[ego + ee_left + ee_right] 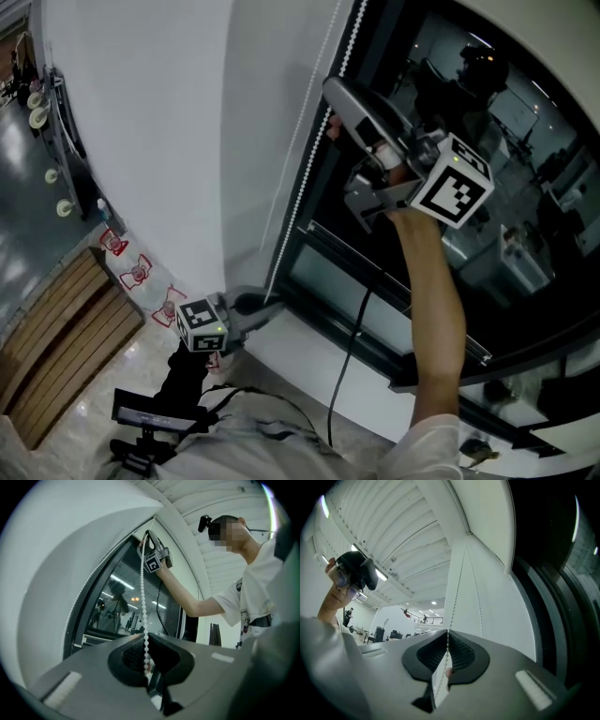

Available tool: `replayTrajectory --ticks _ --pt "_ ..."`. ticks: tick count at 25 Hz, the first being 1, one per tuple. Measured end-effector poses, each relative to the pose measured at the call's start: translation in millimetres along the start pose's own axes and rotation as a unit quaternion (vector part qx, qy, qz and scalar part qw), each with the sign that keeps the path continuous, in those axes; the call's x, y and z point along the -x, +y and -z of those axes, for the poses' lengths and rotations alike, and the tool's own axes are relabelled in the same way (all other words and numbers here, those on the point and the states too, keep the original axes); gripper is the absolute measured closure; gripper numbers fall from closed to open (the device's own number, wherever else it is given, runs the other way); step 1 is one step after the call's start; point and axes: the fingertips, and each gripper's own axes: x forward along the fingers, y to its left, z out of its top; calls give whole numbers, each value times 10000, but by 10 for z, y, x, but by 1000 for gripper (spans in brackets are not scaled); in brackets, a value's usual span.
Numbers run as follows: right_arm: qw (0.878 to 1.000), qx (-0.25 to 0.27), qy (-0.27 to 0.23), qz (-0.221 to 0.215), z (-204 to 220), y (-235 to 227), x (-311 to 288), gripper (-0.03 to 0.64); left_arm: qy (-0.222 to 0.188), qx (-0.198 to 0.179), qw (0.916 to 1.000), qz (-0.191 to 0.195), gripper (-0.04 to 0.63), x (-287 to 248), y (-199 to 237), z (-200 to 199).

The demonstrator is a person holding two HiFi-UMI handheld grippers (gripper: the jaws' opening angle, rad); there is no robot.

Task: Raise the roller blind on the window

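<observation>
The white roller blind [169,141] hangs left of the dark window [506,234]. Its white bead chain [305,169] runs down the blind's edge. My right gripper [328,108] is raised high and shut on the chain [457,588], which passes between its closed pads [440,651]. A second strand [476,597] hangs free beside it. Lower down, my left gripper [272,302] is shut on the same chain [143,597]; the beads run from its jaws [146,644] straight up to the right gripper [146,536].
A black cable [347,375] hangs from the right gripper past the window frame's lower rail [375,281]. A slatted wooden bench [56,337] stands at the lower left, and red-printed items [139,272] lie by the wall. A black device [155,412] sits near my body.
</observation>
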Motion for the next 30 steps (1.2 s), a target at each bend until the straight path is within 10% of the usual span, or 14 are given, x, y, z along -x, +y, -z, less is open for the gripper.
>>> replayTrajectory --ticks 30 --pt "9713 -1379 1921 255 2929 493 769 606 29 86 9995 -288 597 88 146 -13"
